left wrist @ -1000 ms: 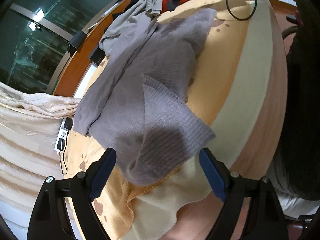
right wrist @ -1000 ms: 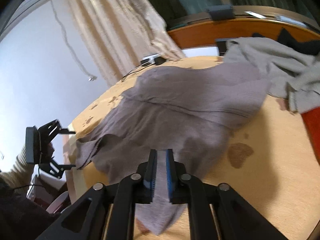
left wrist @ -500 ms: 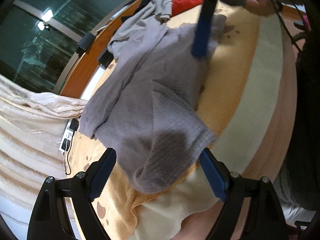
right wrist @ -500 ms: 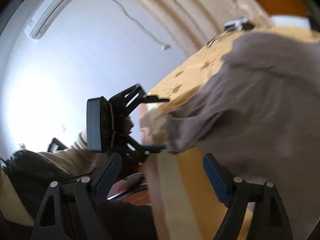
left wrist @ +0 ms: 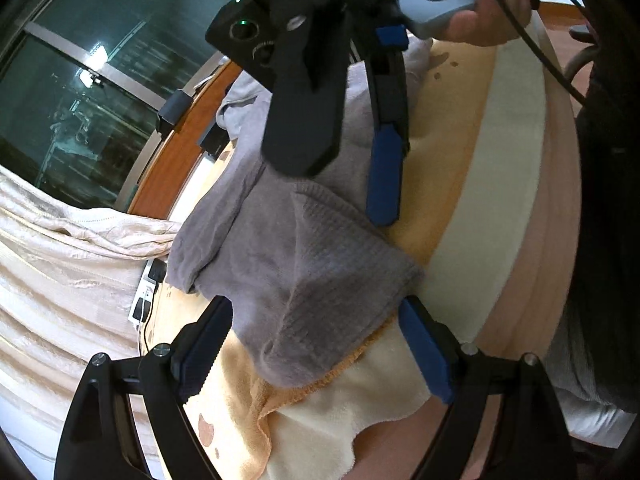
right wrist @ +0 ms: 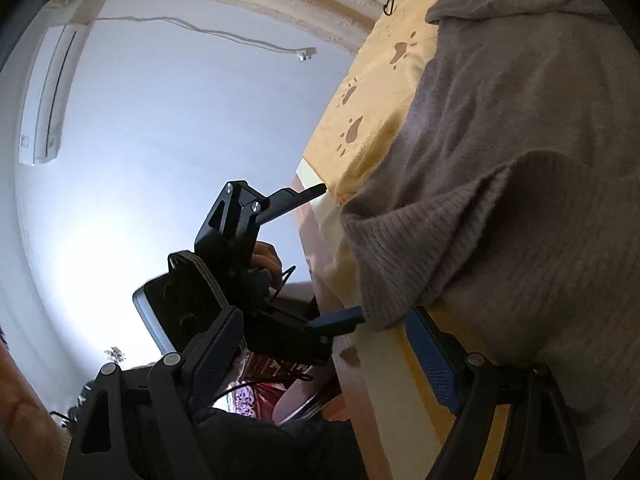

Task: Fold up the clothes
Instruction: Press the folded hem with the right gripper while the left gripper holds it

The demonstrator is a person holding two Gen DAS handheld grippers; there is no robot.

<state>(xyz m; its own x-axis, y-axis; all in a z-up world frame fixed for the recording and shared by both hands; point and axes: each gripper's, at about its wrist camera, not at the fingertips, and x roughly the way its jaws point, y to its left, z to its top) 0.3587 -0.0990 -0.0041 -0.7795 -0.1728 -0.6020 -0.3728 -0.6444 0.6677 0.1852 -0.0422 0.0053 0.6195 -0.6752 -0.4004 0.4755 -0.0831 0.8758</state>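
Sweater (left wrist: 280,240), grey-mauve knit, lies spread on the orange paw-print blanket (left wrist: 452,152) that covers the desk. Its long axis runs from the desk's near corner away toward the far edge by the window (left wrist: 80,80); a ribbed fold at the near end overhangs the blanket's fringe close to the near corner.

Left gripper (left wrist: 316,344): jaws wide apart, holding nothing, one blue pad on either side of the ribbed fold at the near corner. The right-hand pad sits just beside the fold's edge; whether it touches cannot be told.

Right gripper (right wrist: 324,344): jaws wide apart, empty, pointing along the desk's near edge toward the left gripper. In the left wrist view it hangs over the sweater's middle, its black body and one blue finger (left wrist: 384,172) masking the far part of the garment, gripped by the person's hand (left wrist: 476,4).

Cream blanket border (left wrist: 508,180) runs along the desk's right edge. Second grey garment (left wrist: 244,100) lies at the far edge. Beige curtain (left wrist: 60,280) hangs past the left edge, with a white power strip (left wrist: 146,292) beside it. Wall air conditioner (right wrist: 48,96) appears in the right wrist view.
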